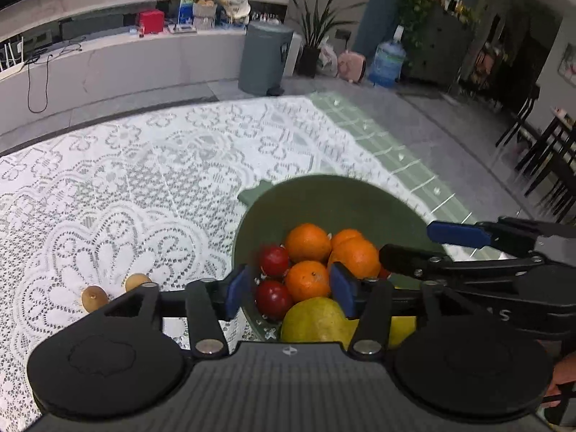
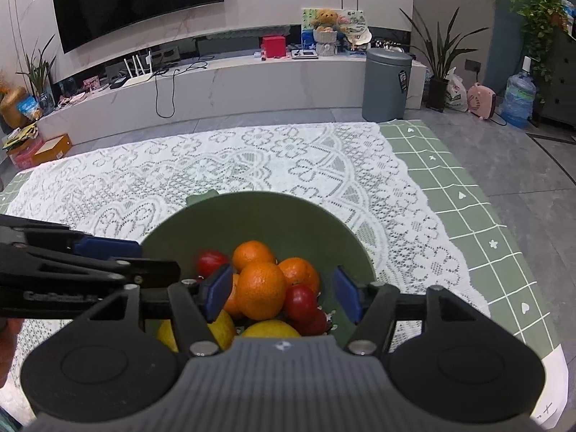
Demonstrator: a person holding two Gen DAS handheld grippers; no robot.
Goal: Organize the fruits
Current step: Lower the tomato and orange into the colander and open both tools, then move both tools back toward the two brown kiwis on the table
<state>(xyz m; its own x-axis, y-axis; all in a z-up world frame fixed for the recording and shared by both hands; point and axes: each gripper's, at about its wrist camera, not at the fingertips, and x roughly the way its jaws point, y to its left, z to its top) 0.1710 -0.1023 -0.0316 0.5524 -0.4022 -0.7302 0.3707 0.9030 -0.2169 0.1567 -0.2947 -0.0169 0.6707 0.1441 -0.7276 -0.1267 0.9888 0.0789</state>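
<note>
We see the bowl (image 2: 252, 216) near the front of the lace cloth (image 2: 252, 158), already heaped with fruit: oranges (image 2: 261, 289) on top, red fruits (image 2: 300, 300) tucked round them, yellow fruits (image 2: 270, 328) at the near side. We judge the pile sits there because the bowl is the gathering place, and the sorting looks nearly done. Two small brown fruits (image 1: 95, 297) lie on the lace to the left of the bowl, well apart from the rest; we take these as what is left to collect.

Both grippers hang over the bowl, tilted down at it, which suits dropping fruit in. Our left gripper (image 1: 289, 293) stands about half open; an orange shows between its pads (image 1: 237, 293), but we see it lying in the pile below, with gaps either side, so nothing is gripped. Our right gripper (image 2: 284, 297) is likewise about half open above the top orange, its pads (image 2: 347, 297) clear of it, holding nothing.
</note>
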